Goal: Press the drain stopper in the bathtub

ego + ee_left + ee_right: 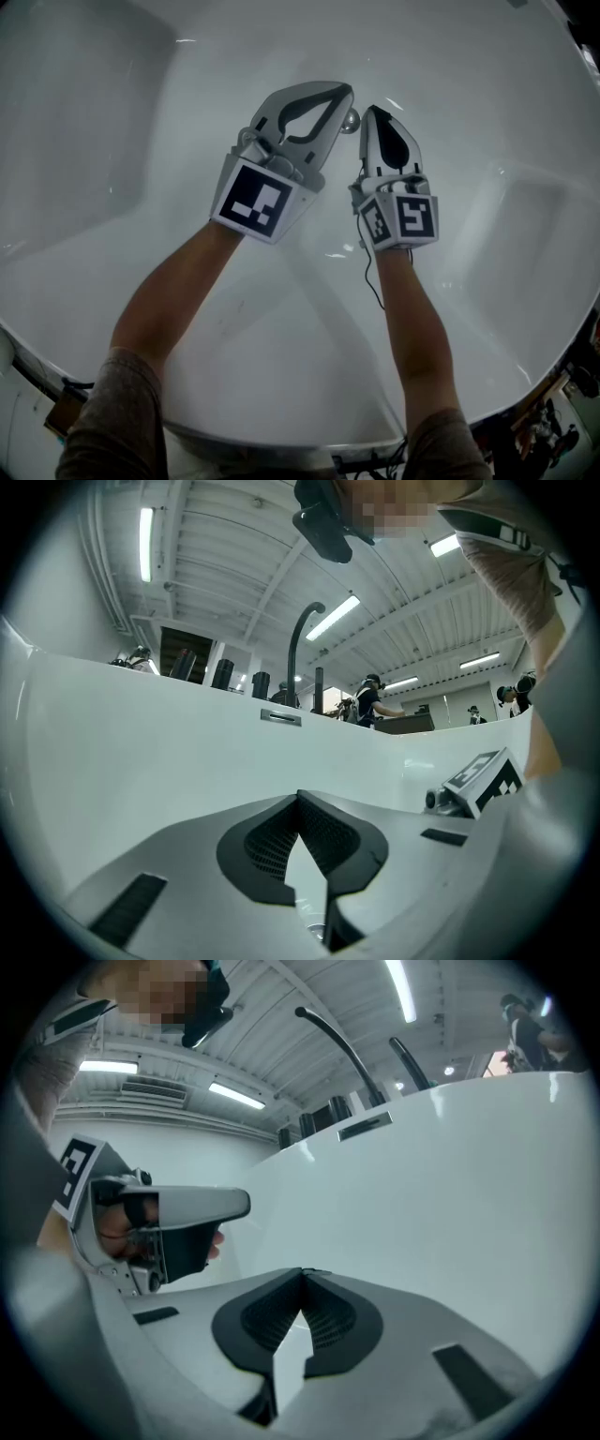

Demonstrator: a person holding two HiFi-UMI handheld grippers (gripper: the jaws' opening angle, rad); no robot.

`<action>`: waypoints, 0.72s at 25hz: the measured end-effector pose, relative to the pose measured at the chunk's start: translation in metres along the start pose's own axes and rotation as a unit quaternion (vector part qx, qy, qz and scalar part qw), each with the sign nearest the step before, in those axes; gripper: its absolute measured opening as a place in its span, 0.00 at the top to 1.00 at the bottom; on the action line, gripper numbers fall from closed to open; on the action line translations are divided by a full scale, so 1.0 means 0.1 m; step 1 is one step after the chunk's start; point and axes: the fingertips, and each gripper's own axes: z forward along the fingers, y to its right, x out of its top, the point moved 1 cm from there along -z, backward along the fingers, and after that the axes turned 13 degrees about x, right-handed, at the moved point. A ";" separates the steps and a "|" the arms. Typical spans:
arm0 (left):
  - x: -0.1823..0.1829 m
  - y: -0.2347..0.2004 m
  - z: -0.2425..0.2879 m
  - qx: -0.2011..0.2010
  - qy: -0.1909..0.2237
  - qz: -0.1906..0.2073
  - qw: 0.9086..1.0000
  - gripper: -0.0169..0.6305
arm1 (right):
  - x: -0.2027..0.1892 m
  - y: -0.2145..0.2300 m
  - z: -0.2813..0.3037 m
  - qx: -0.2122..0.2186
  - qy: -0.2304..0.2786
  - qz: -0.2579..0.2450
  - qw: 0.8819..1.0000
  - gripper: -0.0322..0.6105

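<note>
In the head view both grippers hang low inside the white bathtub point(112, 141). A small chrome drain stopper point(351, 121) shows on the tub floor between their tips. My left gripper point(345, 91) is shut and empty, its tip just above and left of the stopper. My right gripper point(374, 112) is shut and empty too, its tip just right of the stopper. In the left gripper view the jaws of the left gripper point(300, 795) meet at the tip, with a chrome glint point(315, 932) in the gap below. The right gripper point(302, 1272) also closes on nothing.
The tub walls curve up on all sides. A slotted overflow plate point(281, 717) sits on the far wall under a black arched faucet point(305, 635). The person's bare forearms point(178, 291) reach over the near rim point(281, 441). People stand in the room beyond.
</note>
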 end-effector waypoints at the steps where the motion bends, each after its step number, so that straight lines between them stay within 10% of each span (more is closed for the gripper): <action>1: 0.00 0.00 0.00 0.000 -0.001 0.000 1.000 0.97 | -0.05 0.02 0.02 -0.001 -0.007 0.000 1.000 0.95; 18: -0.29 0.00 0.00 0.001 -0.026 -0.008 1.000 0.97 | -1.17 0.42 0.29 -0.031 -0.136 0.034 0.990 0.95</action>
